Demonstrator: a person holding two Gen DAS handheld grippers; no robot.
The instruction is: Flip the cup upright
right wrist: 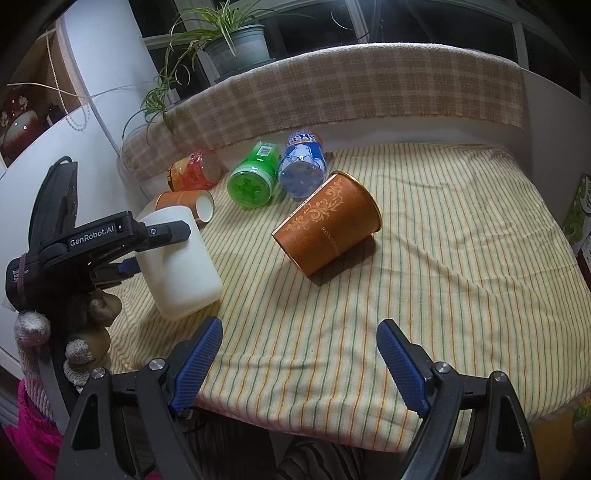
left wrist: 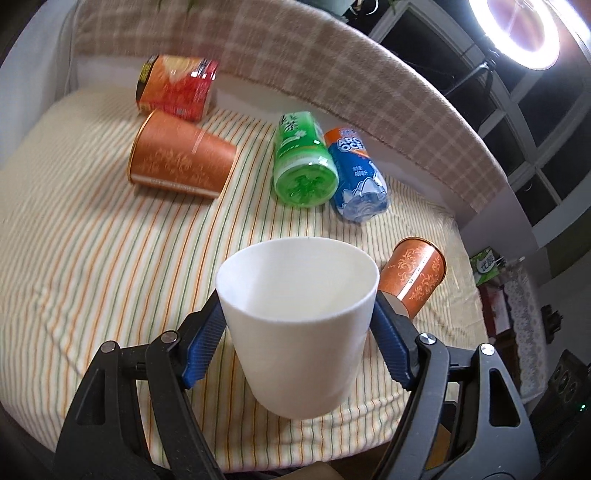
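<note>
The surface (right wrist: pixel 424 295) is covered with a cream cloth striped in orange and green, and a beige checked blanket (right wrist: pixel 332 88) runs along the raised edge behind it. A potted plant (right wrist: pixel 236 40) stands behind the blanket by dark window panes.

On the cloth lie 2 orange paper cups on their sides: one (right wrist: pixel 328 221) near the middle, another (right wrist: pixel 186 203) further back at the left. Beside them are a green bottle (right wrist: pixel 253 177) and a blue bottle (right wrist: pixel 303 166), lying side by side and touching, with a red and orange container (right wrist: pixel 194 170) against the back edge.

The left tool (left wrist: pixel 299 317) is clamped on the white cup (left wrist: pixel 295 325), its blue pads pressing both sides of the wall. The cup's mouth faces up and away, the body tilted; in the right wrist view it appears at the left front of the cloth, but whether its base touches the cloth I cannot tell.

The right tool (right wrist: pixel 299 362) stands apart with nothing between its fingers, over the near edge of the surface.

Only the left wrist view shows a lit ring lamp (left wrist: pixel 517 29) at upper right. Only the right wrist view shows the gloved hand (right wrist: pixel 74 332) holding the left tool.
</note>
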